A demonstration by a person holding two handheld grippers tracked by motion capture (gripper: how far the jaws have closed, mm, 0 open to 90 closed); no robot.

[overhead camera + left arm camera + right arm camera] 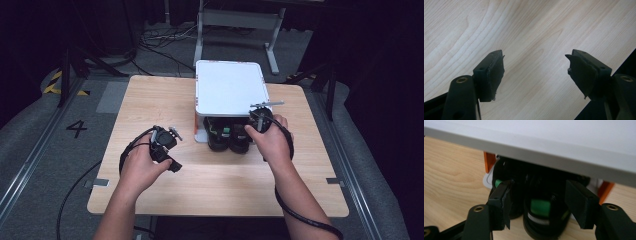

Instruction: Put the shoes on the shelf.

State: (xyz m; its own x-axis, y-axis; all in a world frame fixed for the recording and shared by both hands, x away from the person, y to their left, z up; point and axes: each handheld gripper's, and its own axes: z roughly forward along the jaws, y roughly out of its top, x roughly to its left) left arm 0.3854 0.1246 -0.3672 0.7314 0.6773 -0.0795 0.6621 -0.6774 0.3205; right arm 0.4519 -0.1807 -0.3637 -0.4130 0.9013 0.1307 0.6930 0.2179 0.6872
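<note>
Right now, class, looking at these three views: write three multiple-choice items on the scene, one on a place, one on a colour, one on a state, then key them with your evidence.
1. Where do the black shoes stand?
A. under the front edge of the white shelf
B. on top of the shelf
C. on the floor beside the table

2. What colour are the patches on the shoes?
A. yellow
B. green
C. blue

3. How do the jaws of the left gripper stand?
A. clamped on a shoe
B. shut on nothing
C. apart over bare wooden table

Key:
1 A, the high view shows them tucked below the shelf's near edge.
2 B, the right gripper view shows green patches between the open jaws of the right gripper.
3 C, the left gripper view shows wood grain between the pads.
</note>
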